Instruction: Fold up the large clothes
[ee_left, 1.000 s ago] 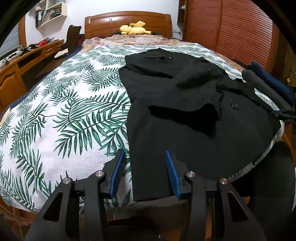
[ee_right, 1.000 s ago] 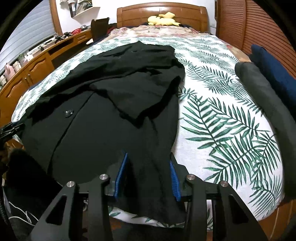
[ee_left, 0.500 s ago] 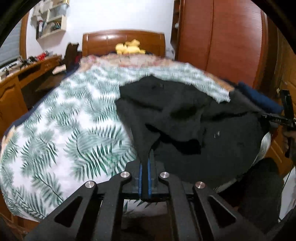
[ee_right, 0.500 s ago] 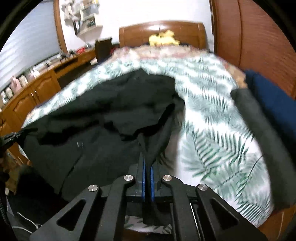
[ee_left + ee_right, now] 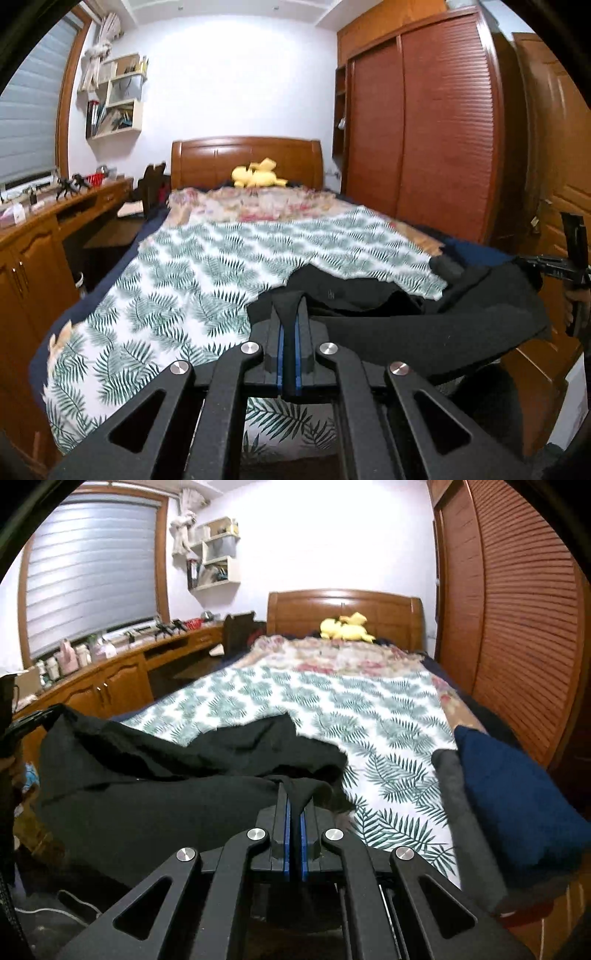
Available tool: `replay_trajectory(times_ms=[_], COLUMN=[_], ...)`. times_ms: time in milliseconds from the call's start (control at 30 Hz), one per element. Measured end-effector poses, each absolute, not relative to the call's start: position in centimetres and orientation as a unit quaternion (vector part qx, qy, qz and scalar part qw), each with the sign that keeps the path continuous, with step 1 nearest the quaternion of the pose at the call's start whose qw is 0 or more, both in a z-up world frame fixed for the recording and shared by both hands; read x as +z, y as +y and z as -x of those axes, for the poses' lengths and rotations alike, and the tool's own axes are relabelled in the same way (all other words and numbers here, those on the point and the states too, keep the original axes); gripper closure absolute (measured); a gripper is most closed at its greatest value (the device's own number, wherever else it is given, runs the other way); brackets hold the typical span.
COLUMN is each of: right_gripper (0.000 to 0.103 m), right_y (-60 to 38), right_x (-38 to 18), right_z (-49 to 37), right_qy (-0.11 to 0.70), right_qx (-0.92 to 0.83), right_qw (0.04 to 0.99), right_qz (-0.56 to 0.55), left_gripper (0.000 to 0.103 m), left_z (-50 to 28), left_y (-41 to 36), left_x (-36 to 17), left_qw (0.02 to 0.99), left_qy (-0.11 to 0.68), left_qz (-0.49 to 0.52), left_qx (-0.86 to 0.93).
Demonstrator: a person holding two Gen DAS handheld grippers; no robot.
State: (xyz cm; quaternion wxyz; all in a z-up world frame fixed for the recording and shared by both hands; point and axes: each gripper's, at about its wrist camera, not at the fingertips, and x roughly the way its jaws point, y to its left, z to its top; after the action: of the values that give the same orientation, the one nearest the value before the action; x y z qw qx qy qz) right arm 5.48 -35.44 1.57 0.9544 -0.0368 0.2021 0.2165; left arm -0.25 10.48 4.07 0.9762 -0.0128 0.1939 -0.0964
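Observation:
A large black garment (image 5: 424, 332) hangs stretched between my two grippers at the foot of the bed. My left gripper (image 5: 290, 325) is shut on one hem corner of it. My right gripper (image 5: 294, 805) is shut on the other corner; the garment (image 5: 147, 794) sags to the left of it. The far part of the cloth still rests on the leaf-print bedspread (image 5: 207, 280), which also shows in the right wrist view (image 5: 369, 716). The right gripper appears at the right edge of the left wrist view (image 5: 569, 269).
A folded navy item (image 5: 517, 801) and a grey one (image 5: 461, 812) lie on the bed's right side. A yellow plush toy (image 5: 258, 177) sits by the headboard. A wooden desk (image 5: 37, 251) runs along the left; a wardrobe (image 5: 424, 129) stands right.
Both grippers closed on the garment's near hem corners, then lifted and pulled back. The garment slid toward the foot of the bed and most of the bedspread is now uncovered.

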Motion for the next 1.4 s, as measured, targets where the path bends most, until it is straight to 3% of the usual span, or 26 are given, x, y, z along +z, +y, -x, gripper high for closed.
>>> replay_trajectory(times_ms=[233,467,700,900,1233,1300,1400], right_gripper=[0.1,0.1,0.1,0.1,0.096,0.095,0.08], right_y=[-34.3,-31.5,-29.6,-27.7,-23.5,-23.0,-22.3], right_x=[0.3,0.2,-3.4,-6.6,-7.2,-7.2,-7.1], right_z=[-9.5,-20.8,-31.4,-37.2,-41.5,-42.0,-42.1], right_qy=[0.212,0.225,0.259,0.272,0.295,0.301,0.308], right_qx=[0.215,0.194,0.182,0.154,0.128,0.119,0.101], right_qw=[0.952,0.954,0.948,0.949,0.947,0.946,0.945], right_qz=[0.054,0.043,-0.01,-0.049,0.0,0.013,0.033], left_gripper=[0.099,0.099,0.099,0.098,0.098,0.091,0.062], left_z=[-5.1,-14.4,-23.6,-28.2,-32.4,-32.6,-32.4], left_y=[11.6,13.0,13.4,13.1,11.4,11.1,10.2], left_x=[2.6,0.2,-2.7,-5.2,-7.5,-7.7,-7.9], left_qw=[0.973,0.97,0.965,0.961,0.959,0.958,0.96], left_qy=[0.218,0.237,0.254,0.267,0.279,0.282,0.276], left_qz=[0.021,0.033,0.058,0.067,0.053,0.052,0.045], left_qx=[-0.067,-0.029,-0.021,-0.009,0.005,0.006,0.004])
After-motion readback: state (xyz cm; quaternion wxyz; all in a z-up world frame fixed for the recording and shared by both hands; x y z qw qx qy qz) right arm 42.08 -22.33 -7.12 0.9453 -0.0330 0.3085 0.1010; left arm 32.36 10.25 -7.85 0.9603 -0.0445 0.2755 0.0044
